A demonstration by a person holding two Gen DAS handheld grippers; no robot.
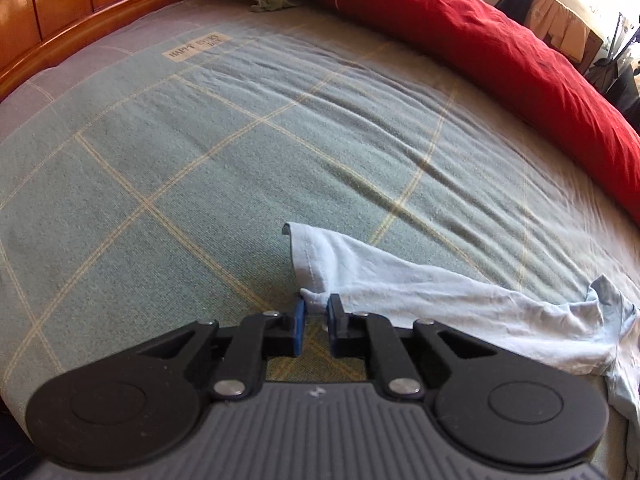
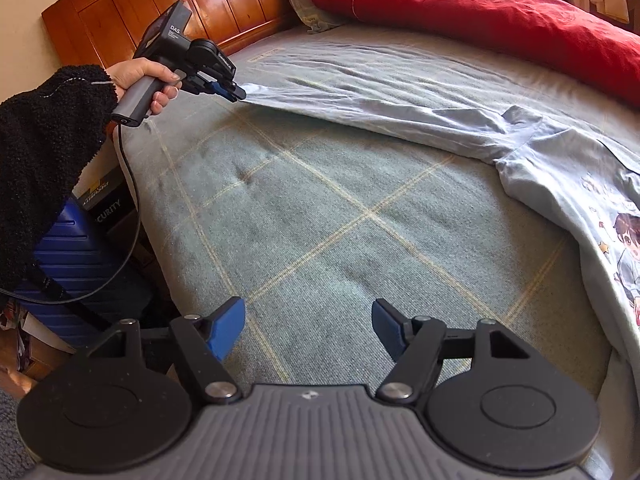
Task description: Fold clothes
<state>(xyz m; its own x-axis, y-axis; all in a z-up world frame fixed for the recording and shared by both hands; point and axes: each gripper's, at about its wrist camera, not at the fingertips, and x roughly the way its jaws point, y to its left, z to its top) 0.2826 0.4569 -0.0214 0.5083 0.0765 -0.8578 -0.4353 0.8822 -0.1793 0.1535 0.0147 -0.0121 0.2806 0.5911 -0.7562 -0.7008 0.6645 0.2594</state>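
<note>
**Left gripper pinches the sleeve cuff; the shirt's length runs off to the right**

The left gripper point(image 1: 317, 312) has its blue pads closed on the hem corner of the pale blue shirt's point(image 2: 560, 168) sleeve point(image 1: 400, 276), holding that end lifted off the checked bedspread point(image 1: 200, 168). From that pinch the sleeve stretches in one long line away to the right, toward the shirt's body, which lies flat near the right edge of the bed with its cartoon print facing up. The right gripper point(image 2: 308, 328) hangs with its jaws wide apart and nothing between them, over bare bedspread. The shirt's body lies to its right, nearer to it than to the left gripper. Folding the sleeve in likely means carrying the cuff along that same line, toward the body, so the left hand point(image 2: 144, 80) has the longer travel.
</note>
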